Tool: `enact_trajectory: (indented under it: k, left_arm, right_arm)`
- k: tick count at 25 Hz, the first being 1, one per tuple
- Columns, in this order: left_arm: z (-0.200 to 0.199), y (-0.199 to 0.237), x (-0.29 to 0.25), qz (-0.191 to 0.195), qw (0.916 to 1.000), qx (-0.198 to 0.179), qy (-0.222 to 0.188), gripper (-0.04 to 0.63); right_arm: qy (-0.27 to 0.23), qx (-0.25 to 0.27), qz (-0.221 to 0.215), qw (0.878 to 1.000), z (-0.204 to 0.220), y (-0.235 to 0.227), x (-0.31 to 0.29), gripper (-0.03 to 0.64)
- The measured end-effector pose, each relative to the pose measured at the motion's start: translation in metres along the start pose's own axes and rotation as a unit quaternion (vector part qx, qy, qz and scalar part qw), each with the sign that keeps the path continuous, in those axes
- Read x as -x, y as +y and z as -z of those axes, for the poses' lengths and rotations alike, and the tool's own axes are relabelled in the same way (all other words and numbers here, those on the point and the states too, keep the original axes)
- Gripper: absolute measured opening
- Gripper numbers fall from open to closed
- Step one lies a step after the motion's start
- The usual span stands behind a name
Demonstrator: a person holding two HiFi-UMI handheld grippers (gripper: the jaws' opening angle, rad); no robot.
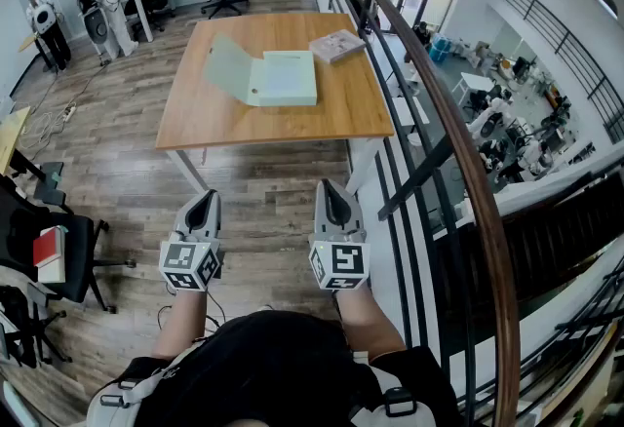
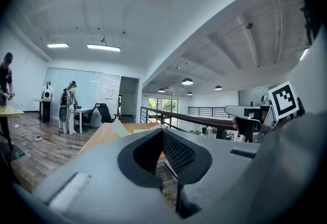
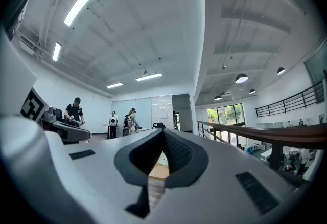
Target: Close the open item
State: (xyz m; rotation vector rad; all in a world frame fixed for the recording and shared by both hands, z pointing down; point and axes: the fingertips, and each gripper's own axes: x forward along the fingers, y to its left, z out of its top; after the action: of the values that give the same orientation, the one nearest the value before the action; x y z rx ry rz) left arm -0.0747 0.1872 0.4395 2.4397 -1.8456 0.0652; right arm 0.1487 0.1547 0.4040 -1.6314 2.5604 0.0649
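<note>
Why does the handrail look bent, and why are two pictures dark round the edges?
Head view: the wide lens bows the handrail and the table. Left gripper view: the fisheye lens leaves black corners, and the ceiling light is blown white. Right gripper view: likewise its light strip.

The head view looks steeply down from above, the table far off at upper centre. Both gripper views face forward and upward from low down, sharing that distant table and folder.

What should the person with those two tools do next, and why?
Probably walk up to the table: the open folder lies there, one cover raised, while the left gripper and right gripper, both shut and empty, hang well short of it.
</note>
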Motion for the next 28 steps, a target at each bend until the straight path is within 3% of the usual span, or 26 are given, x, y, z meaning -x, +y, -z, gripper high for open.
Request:
enact_trajectory:
  k: [7, 28]
  left_arm:
    - [-0.004, -0.01, -0.004, 0.005, 1.0, -0.004, -0.003, 0.002]
    - [0.01, 0.053, -0.004, 0.012, 0.9997, 0.019, -0.002, 0.002]
  right_arm:
    - [0.003, -0.001, 0.002, 1.0, 0.0, -0.003, 0.005, 0.005]
    - [0.019, 0.007, 0.021, 1.0, 0.017, 0.032, -0.018, 0.005]
